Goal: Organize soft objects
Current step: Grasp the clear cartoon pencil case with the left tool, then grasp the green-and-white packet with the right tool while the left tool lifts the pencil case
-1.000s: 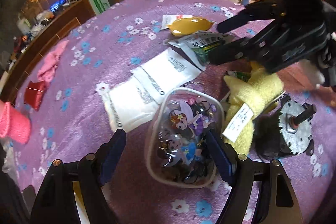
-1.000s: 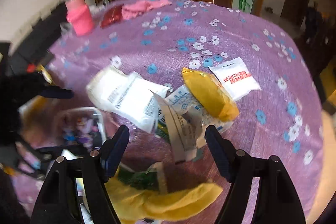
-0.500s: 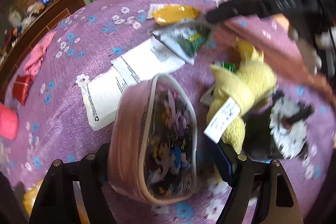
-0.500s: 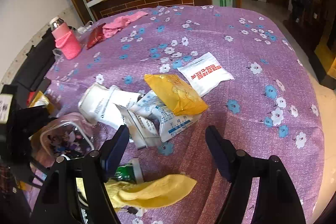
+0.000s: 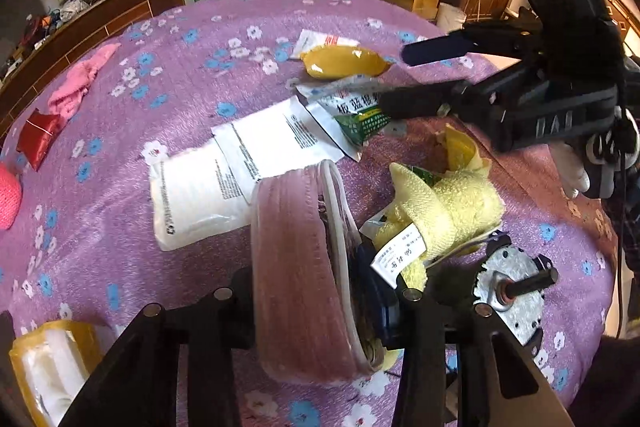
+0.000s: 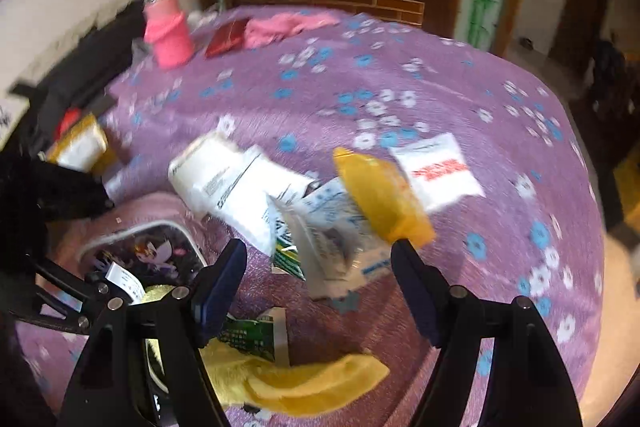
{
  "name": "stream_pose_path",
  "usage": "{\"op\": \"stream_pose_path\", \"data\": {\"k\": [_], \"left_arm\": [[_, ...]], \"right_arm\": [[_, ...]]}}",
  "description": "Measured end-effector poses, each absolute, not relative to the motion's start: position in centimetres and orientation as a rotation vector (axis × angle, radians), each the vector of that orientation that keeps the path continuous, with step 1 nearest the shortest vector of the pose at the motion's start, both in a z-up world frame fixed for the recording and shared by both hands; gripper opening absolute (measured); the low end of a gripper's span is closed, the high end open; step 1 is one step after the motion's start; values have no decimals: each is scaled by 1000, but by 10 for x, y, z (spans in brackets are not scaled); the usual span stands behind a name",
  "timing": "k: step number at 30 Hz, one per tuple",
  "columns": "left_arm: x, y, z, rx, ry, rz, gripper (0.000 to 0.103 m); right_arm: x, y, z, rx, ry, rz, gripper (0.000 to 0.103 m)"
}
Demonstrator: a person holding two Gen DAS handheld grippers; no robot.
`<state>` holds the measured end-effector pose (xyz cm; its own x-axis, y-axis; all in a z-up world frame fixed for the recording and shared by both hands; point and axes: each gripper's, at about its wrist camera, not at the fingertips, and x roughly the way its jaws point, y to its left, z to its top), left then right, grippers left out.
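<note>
Where pink pouch (image 5: 296, 267) sits, left hand-held gripper (image 5: 316, 291) fingertips hidden.

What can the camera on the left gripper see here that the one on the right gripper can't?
Only the left wrist view shows the metal motor beside the yellow plush toy.

Only the right wrist view shows the pink bottle.

Both show the left gripper, whose jaws have just been closing, now clamped on the pink pouch, the open right gripper, the white packets and the yellow packet on the purple cloth.
</note>
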<state>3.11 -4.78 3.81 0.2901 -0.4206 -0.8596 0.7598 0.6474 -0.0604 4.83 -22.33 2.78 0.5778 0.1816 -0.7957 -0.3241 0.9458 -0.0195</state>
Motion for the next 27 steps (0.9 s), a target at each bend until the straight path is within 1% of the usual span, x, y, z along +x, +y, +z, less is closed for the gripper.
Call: {"op": "stream_pose_path", "data": {"k": [1, 2, 3, 4, 6, 8, 18, 27], "left_arm": [[32, -50, 36, 400, 1003, -807, 43], [32, -52, 34, 400, 1005, -800, 43], [33, -54, 31, 394, 1013, -792, 43], [35, -55, 29, 386, 1017, -785, 43], [37, -55, 26, 372, 1020, -766, 28], [36, -51, 28, 344, 1013, -758, 25], [26, -10, 57, 181, 956, -723, 25], [-9, 35, 87, 51, 910, -689, 25]], "right_arm": [[52, -218, 24, -193, 918, 302, 59], [55, -214, 20, -210, 931, 309, 43], [58, -210, 17, -228, 943, 309, 38], [61, -206, 12, -255, 947, 293, 37], [61, -204, 10, -267, 942, 277, 35], [54, -207, 16, -235, 918, 277, 34], [19, -247, 60, -31, 821, 234, 34], [-19, -227, 94, -44, 763, 263, 34]]}}
